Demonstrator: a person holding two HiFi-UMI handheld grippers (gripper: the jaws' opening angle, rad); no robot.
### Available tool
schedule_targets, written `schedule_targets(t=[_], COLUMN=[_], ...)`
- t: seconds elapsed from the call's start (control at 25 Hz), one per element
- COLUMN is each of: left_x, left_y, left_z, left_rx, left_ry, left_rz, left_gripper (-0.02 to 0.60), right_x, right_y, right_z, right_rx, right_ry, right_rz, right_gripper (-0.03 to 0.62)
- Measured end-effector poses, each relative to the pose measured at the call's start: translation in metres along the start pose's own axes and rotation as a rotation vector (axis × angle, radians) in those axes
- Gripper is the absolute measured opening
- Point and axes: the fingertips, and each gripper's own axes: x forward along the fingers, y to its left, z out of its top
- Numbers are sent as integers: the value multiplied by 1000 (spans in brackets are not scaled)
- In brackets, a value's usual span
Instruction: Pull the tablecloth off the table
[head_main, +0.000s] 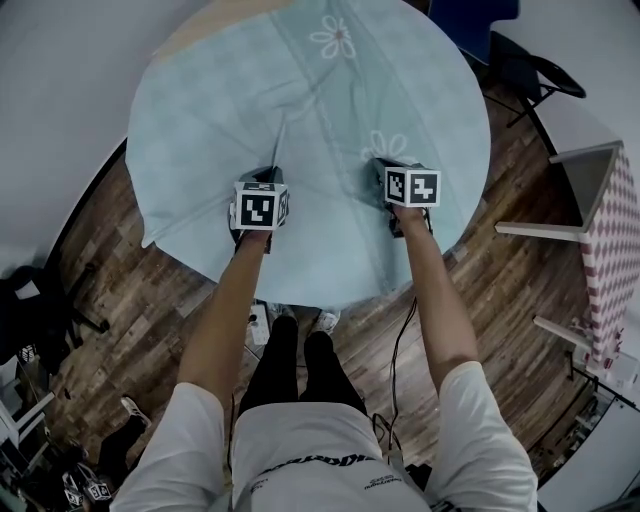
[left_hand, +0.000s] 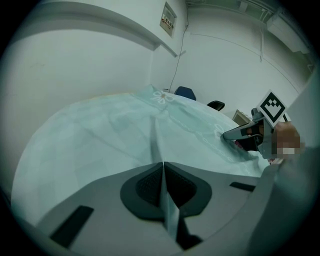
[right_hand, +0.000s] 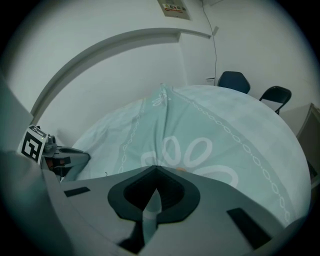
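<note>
A pale blue tablecloth (head_main: 330, 110) with white flower prints covers the round table, its near hem hanging over the edge toward me. My left gripper (head_main: 264, 190) rests on the cloth near that edge, shut on a pinched ridge of tablecloth (left_hand: 155, 135); in the left gripper view the fold sits between the closed jaws (left_hand: 163, 167). My right gripper (head_main: 400, 178) is shut on another fold of cloth beside a flower print (right_hand: 192, 152), with fabric caught between its pads (right_hand: 152, 200). Each gripper view shows the other gripper off to its side on the cloth.
A strip of bare wooden tabletop (head_main: 185, 32) shows at the far left. A blue chair (head_main: 478, 22) and a black chair (head_main: 535, 70) stand behind the table. A white table with a checked cloth (head_main: 605, 230) is at the right. My legs stand on the wooden floor (head_main: 130, 290).
</note>
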Motion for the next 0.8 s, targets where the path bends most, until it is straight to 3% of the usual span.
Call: schedule_targets(t=[0.8], left_x=[-76], left_y=[-66], left_z=[-44], left_rx=[-10], left_ry=[-50], left_rz=[-21], left_gripper=[15], right_x=[-98], right_y=[23], right_z=[-85], right_rx=[113], right_ry=[-80], right_rz=[84], right_gripper=[32])
